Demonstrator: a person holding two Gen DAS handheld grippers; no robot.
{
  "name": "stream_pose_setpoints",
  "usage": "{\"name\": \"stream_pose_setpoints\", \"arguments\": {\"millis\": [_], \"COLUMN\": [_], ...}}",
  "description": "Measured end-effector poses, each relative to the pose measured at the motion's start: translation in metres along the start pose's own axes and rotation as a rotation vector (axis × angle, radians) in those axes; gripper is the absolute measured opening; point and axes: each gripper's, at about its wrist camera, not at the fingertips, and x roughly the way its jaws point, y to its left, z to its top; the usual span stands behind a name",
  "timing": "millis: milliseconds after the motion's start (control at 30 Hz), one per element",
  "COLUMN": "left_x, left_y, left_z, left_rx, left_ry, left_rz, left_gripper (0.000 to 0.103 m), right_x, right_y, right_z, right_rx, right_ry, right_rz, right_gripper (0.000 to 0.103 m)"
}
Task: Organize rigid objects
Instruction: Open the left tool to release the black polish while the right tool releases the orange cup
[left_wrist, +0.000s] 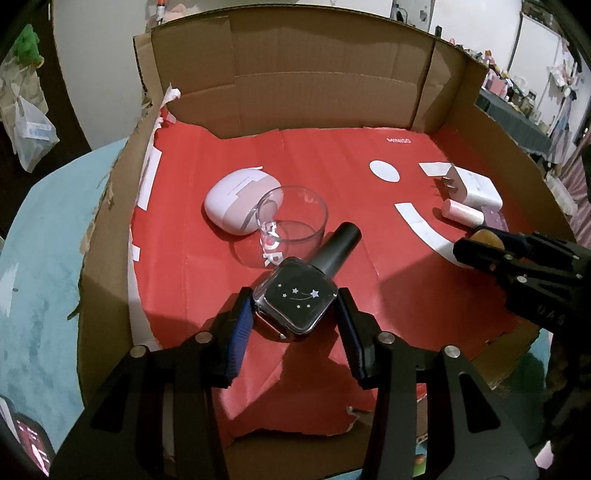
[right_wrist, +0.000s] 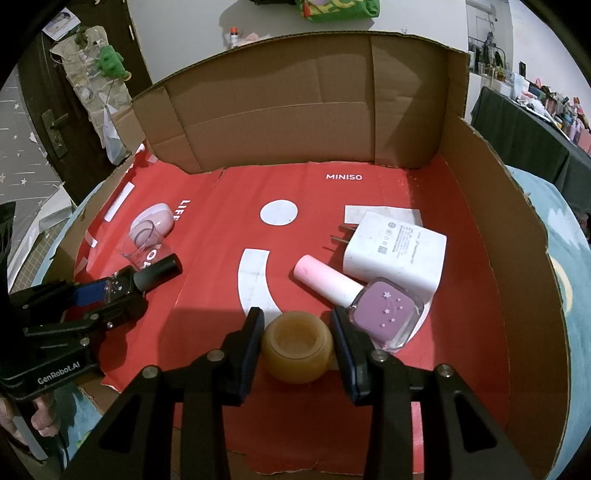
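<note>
My left gripper (left_wrist: 294, 314) is shut on a black nail polish bottle (left_wrist: 295, 304) with white stars, its black cap (left_wrist: 338, 245) pointing away; it also shows in the right wrist view (right_wrist: 122, 286). My right gripper (right_wrist: 297, 341) is shut on a small amber jar (right_wrist: 295, 345), low over the red sheet (right_wrist: 221, 206); the jar also shows in the left wrist view (left_wrist: 487, 236). A purple nail polish bottle (right_wrist: 384, 317) with a pink cap lies just right of the jar, against a white charger (right_wrist: 395, 251).
A clear glass cup (left_wrist: 291, 218) and a pink-white earbud case (left_wrist: 240, 201) lie beyond the black bottle. All sit in a cardboard box (right_wrist: 295, 110) with raised walls at the back and right. A blue cloth (left_wrist: 40, 240) surrounds the box.
</note>
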Motion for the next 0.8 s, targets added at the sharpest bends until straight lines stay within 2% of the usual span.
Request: {"name": "stream_pose_setpoints", "arguments": {"millis": [433,600,800], "left_x": [-0.006,-0.01,-0.015], "left_y": [0.002,0.001,0.0], "left_z": [0.001,0.001,-0.001], "left_rx": [-0.009,-0.001,0.006], "left_ry": [-0.022,-0.04,-0.04], "left_rz": [0.022,0.045,0.036], "left_gripper": [0.044,0.056,0.063], "right_x": [0.0,0.0,-0.004], "right_y": [0.0,0.0,0.001], "right_z": [-0.001,-0.001,-0.002], "right_rx": [0.005,0.011,0.013], "right_ry": [-0.002,-0.001,-0.006], "right_rz": [0.002,0.007,0.013], "right_gripper": [0.04,0.04,0.041]}}
